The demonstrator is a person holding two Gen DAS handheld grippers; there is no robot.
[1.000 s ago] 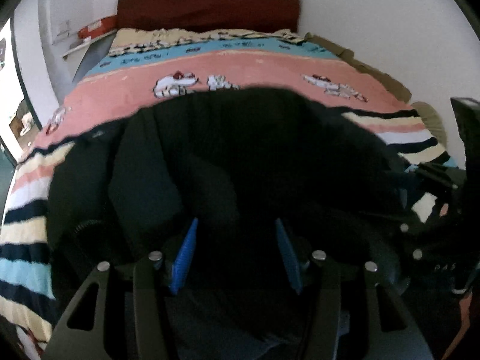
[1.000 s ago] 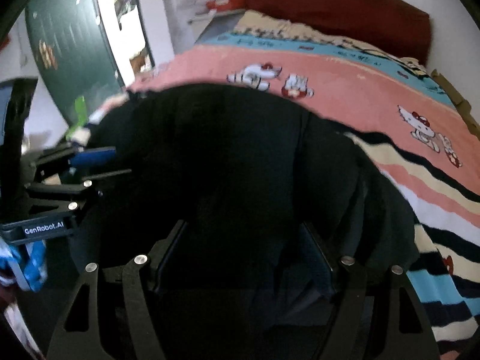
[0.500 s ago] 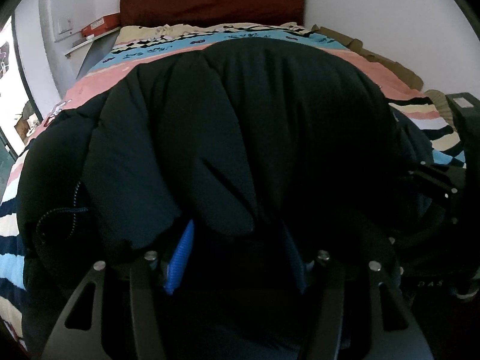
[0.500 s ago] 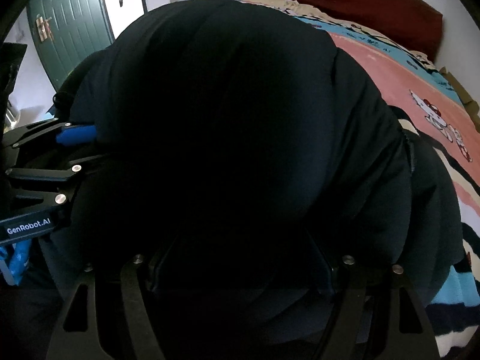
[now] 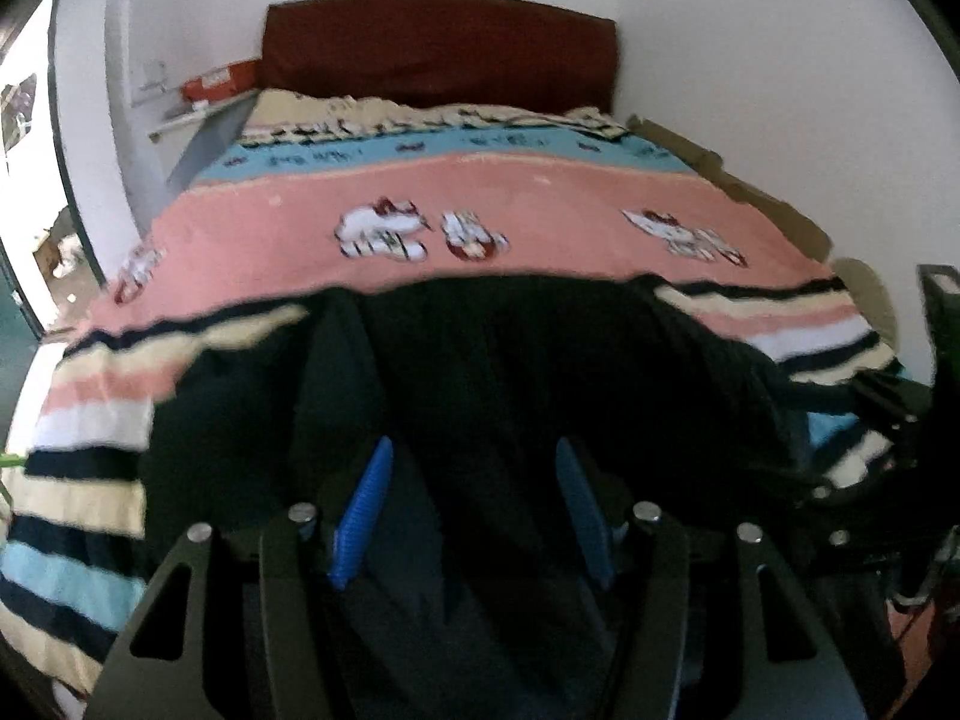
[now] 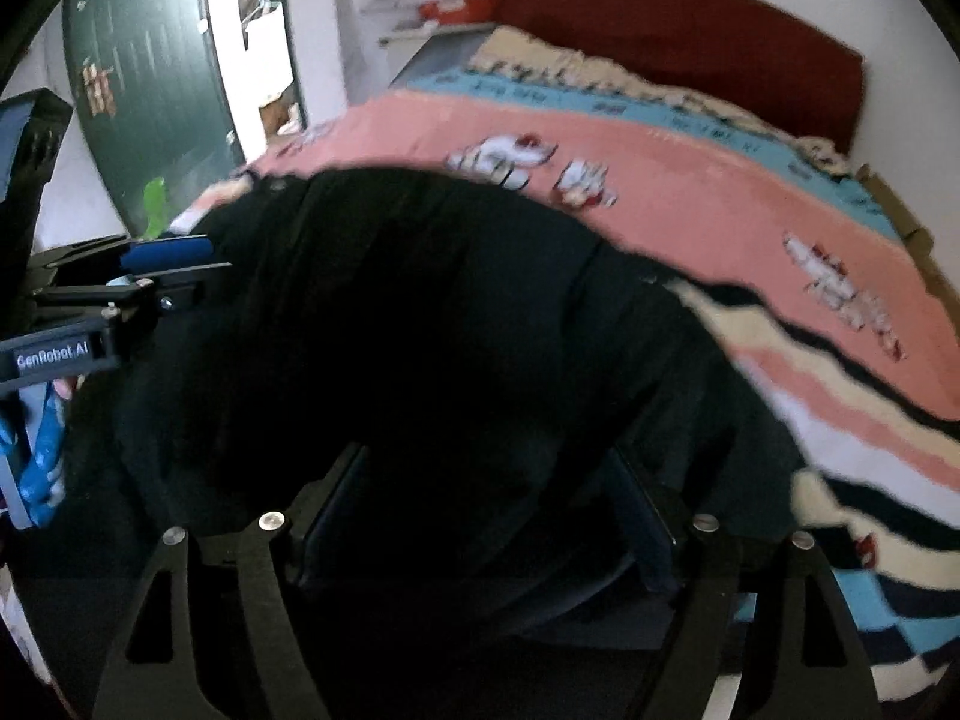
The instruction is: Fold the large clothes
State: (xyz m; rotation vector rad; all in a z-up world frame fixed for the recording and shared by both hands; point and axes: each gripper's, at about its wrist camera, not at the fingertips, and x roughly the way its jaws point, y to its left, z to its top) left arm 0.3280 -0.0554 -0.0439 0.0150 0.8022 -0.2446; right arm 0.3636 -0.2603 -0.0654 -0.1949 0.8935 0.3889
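Note:
A big black padded jacket (image 5: 510, 372) lies spread on the near end of the bed; it also fills the right wrist view (image 6: 420, 330). My left gripper (image 5: 474, 474) has blue pads set apart with jacket cloth bunched between them. My right gripper (image 6: 492, 480) also has jacket cloth between its wide-set fingers, its tips buried in the dark fabric. The left gripper shows at the left edge of the right wrist view (image 6: 162, 258).
The bed has a pink, blue and striped cartoon blanket (image 5: 540, 210) and a dark red headboard (image 5: 438, 48). White walls stand behind and to the right. A green door (image 6: 138, 90) and a bright doorway are to the left.
Half a second ago the jacket was lifted high and blocked most of both views. It has now dropped back down onto the bed, and the blanket shows again.

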